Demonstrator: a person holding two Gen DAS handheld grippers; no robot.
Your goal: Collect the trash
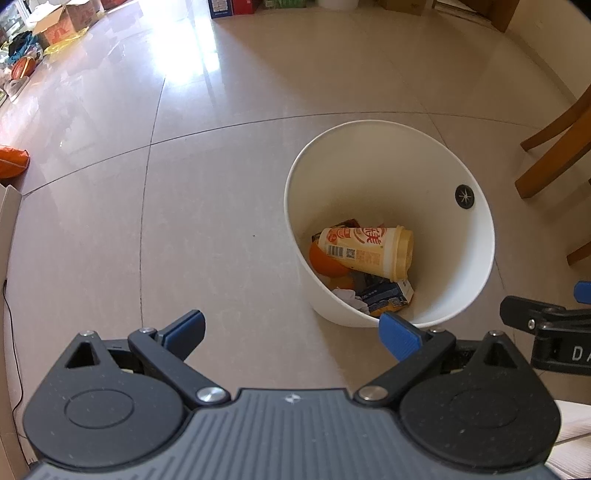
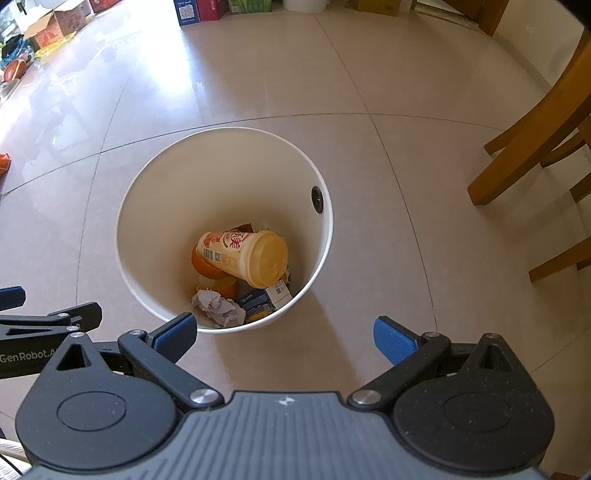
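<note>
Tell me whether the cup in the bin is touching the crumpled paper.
Apart. In the right wrist view the cup lies on its side over orange trash, while the crumpled paper sits lower in the bin, with dark packaging showing between them.

Glossy beige tile floor [image 2: 369, 92] — bright window glare; wooden chair legs [image 2: 532, 147] right; cardboard boxes [image 1: 70, 18] far left.

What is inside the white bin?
In the white bin: a yellow lidded cup on top, orange peel, crumpled tissue, a blue carton. Anything beneath is hidden.

Glossy tiled floor [image 2: 369, 92], matt white bin [image 2: 147, 206], seemingly plastic
</note>
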